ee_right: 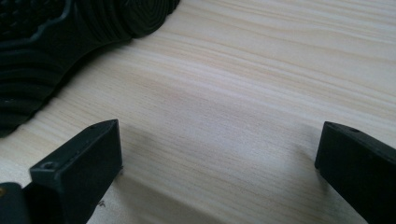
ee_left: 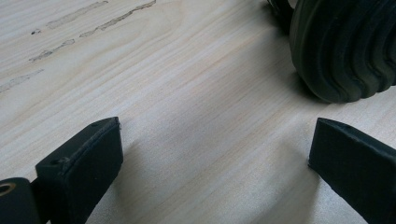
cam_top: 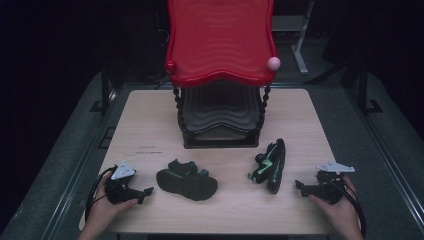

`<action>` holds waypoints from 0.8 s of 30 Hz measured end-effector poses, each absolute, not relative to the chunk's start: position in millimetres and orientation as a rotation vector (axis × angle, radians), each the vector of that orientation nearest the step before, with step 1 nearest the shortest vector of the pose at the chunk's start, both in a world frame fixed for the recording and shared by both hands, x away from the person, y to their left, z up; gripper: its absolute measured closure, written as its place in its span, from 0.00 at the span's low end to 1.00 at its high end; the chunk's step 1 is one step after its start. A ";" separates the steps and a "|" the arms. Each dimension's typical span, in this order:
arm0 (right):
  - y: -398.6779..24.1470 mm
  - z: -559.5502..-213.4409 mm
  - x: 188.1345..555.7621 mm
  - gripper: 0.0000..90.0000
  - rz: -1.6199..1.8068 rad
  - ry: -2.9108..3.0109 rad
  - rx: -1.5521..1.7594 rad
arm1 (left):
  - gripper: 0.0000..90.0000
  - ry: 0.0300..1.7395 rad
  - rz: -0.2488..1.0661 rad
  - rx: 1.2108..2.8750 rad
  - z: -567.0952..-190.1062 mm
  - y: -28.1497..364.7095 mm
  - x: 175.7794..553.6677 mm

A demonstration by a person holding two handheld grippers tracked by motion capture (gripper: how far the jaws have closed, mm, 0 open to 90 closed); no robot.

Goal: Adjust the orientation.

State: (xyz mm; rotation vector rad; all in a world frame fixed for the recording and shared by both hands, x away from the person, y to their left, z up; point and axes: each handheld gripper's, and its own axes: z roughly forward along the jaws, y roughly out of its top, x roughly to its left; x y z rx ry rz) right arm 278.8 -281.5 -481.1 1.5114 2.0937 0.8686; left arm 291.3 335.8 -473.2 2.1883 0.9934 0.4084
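Grippers poised before two black sandals on the counter

High view: left gripper [cam_top: 142,192] and right gripper [cam_top: 302,187] rest near the front edge, flanking left sandal [cam_top: 186,181] and right sandal [cam_top: 270,164] before a red-topped rack [cam_top: 220,42]. Gripper views: both jaws released, empty; next, likely reach and clasp a sandal.

Table [cam_top: 150,125] showing pale wood grain, with faint dark scuff streaks. Left sandal [cam_top: 186,180] showing black with thin green trim; sole ribbed in wavy ridges in left gripper view. Right sandal [cam_top: 270,165] showing black with green and white accents. Rack's upper tray [cam_top: 220,40] glowing bright red, rippled in wavy lines; one corner knob [cam_top: 273,63] showing pink. Lower tray [cam_top: 217,117] appearing black, same ripple. Left gripper [cam_top: 145,192] and right gripper [cam_top: 300,187] showing black, each wearing pale grey plate. Surroundings staying dark.
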 end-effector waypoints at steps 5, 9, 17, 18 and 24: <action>-282.7 -481.1 279.2 0.00 0.871 2.099 1.503 | 0.02 0.988 0.403 2.189 -473.1 336.0 291.3; -282.8 -481.1 279.2 0.00 0.871 2.099 1.504 | 0.03 0.976 0.401 2.192 -473.2 336.2 291.1; -282.9 -481.2 279.3 0.00 0.870 2.098 1.504 | 0.29 0.947 0.400 2.174 -468.7 343.6 287.5; -282.9 -481.2 279.3 0.00 0.871 2.098 1.504 | 0.35 0.942 0.383 2.171 -467.5 344.5 287.1; -282.8 -481.2 279.3 0.00 0.870 2.097 1.504 | 0.64 0.949 0.289 2.157 -459.1 347.9 285.8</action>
